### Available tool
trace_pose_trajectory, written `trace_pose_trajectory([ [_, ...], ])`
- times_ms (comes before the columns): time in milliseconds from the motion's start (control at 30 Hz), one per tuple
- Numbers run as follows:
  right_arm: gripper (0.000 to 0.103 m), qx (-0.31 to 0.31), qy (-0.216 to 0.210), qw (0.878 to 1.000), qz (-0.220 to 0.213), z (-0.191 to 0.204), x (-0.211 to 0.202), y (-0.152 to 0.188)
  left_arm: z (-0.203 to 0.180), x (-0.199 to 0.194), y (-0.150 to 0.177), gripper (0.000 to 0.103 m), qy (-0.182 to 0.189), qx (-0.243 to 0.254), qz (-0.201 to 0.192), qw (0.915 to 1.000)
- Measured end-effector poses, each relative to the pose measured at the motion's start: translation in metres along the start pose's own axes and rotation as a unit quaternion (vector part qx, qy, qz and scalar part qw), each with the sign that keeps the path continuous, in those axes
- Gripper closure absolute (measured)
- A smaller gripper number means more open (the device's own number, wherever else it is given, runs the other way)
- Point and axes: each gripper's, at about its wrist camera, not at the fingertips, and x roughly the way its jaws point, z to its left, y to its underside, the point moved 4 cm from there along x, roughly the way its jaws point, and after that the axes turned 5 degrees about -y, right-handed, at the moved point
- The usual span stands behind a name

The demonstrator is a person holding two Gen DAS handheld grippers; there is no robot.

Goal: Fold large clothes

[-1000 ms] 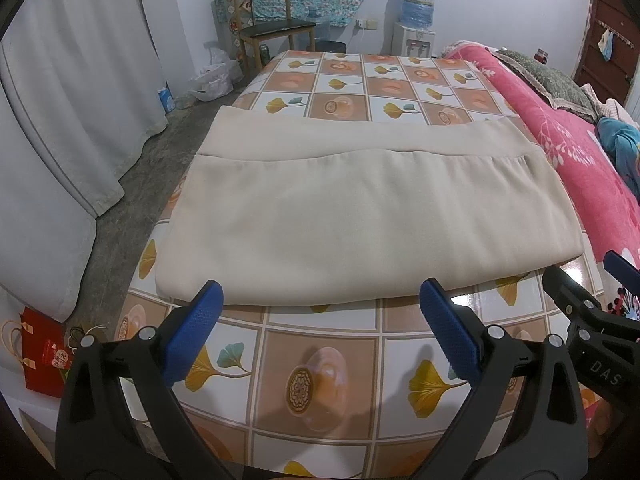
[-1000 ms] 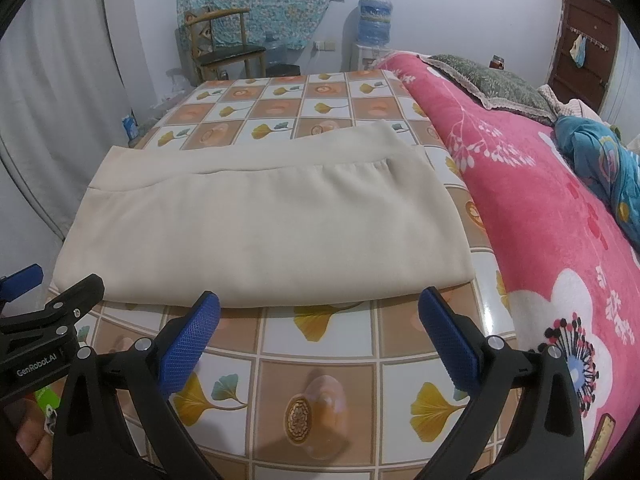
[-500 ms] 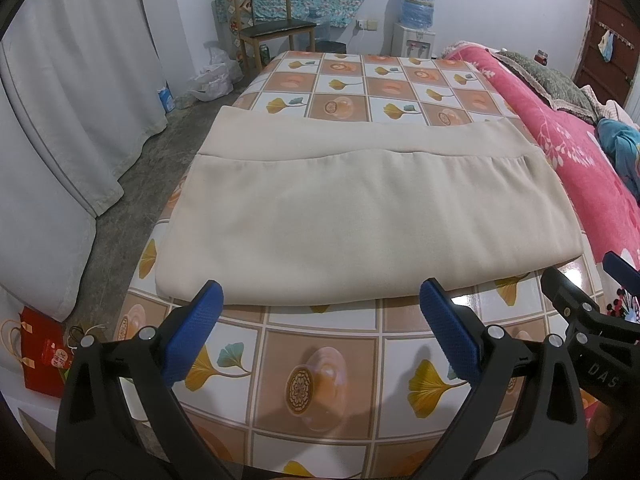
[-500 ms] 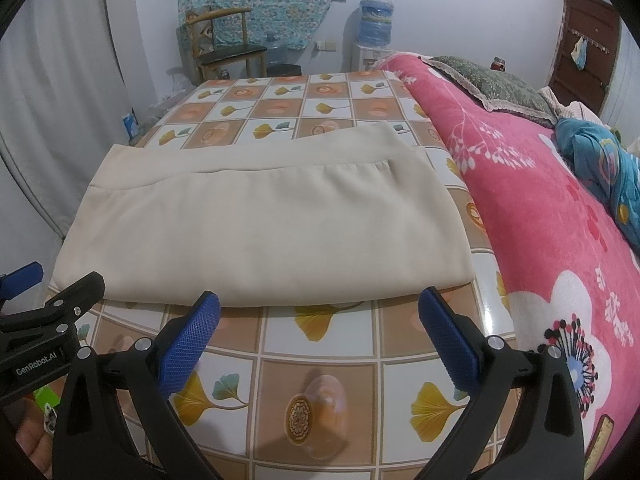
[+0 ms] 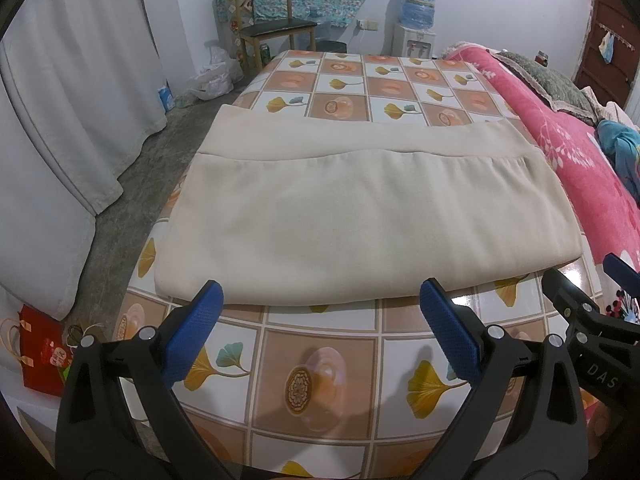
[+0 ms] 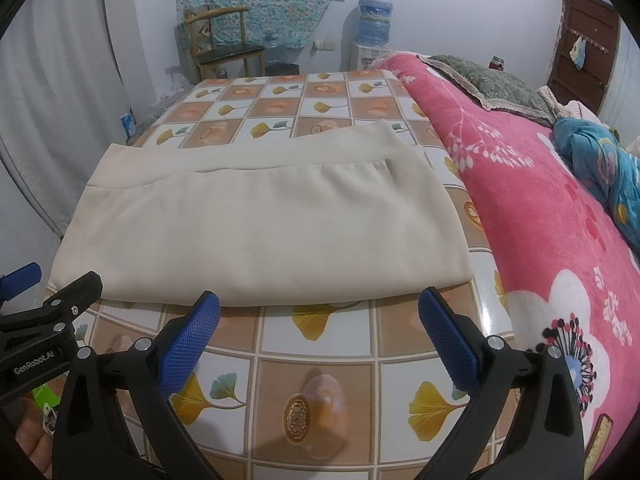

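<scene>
A cream garment lies flat and folded on the tiled-pattern tablecloth, with a wide band along its far edge. My left gripper is open, hovering just short of the garment's near edge, toward its left half. My right gripper is open too, short of the near edge toward the right corner. Nothing sits between either pair of blue pads. Each gripper shows at the side of the other's view.
A pink flowered blanket covers the bed along the table's right side, with a blue cloth on it. Grey curtains hang at left. A wooden chair and water dispenser stand at the far wall. A red bag lies on the floor.
</scene>
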Motion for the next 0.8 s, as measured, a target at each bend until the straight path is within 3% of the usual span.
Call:
trace_pose_trajectory([
  [800,0.006,-0.003,0.001,1.0,0.001,0.003,0.0014,0.0006,0.0004,0.0002,0.0001,0.008,0.0,0.0,0.0,1.0],
])
